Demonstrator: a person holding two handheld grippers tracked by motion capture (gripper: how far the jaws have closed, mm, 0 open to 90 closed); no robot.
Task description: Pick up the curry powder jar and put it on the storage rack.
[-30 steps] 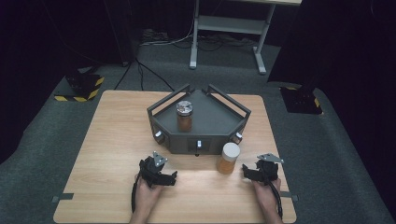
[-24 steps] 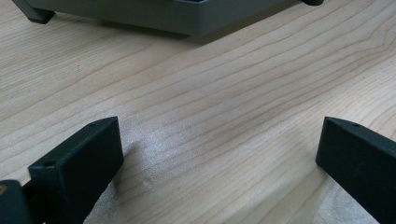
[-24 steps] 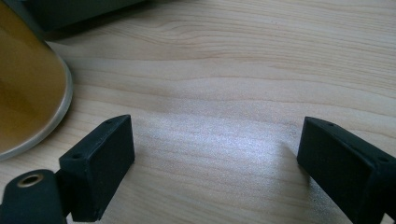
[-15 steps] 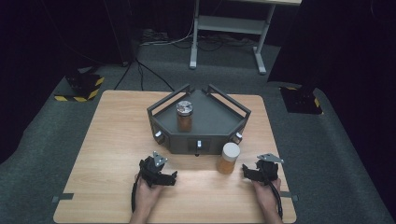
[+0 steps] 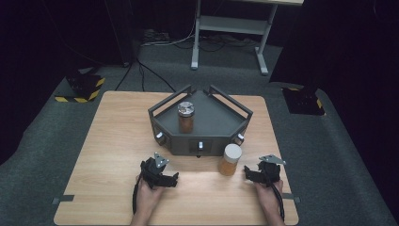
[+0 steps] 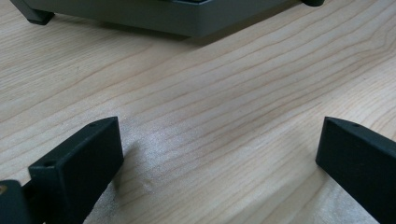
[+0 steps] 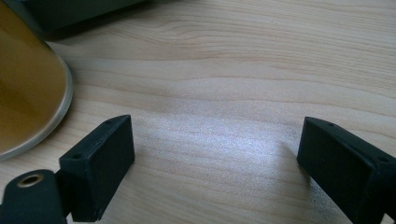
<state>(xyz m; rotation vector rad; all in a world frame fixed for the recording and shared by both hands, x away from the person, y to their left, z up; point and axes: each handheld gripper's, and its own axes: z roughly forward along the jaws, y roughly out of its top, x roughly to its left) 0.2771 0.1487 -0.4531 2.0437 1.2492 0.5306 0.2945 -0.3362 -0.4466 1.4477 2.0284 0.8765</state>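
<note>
Amber jar with white lid (image 5: 230, 160) stands on the wooden table (image 5: 108, 141), at nine o'clock of the right gripper (image 5: 251, 173); left gripper (image 5: 171, 179) rests apart; both with jaws spread, empty.

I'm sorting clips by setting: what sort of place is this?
Probably a lab or recording studio: a wooden table on grey carpet, black curtains around, hazard-striped stand bases, and a grey test fixture with two amber jars.

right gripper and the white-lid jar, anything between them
Nothing: in the high view only bare table separates the open right gripper from the jar.
</note>
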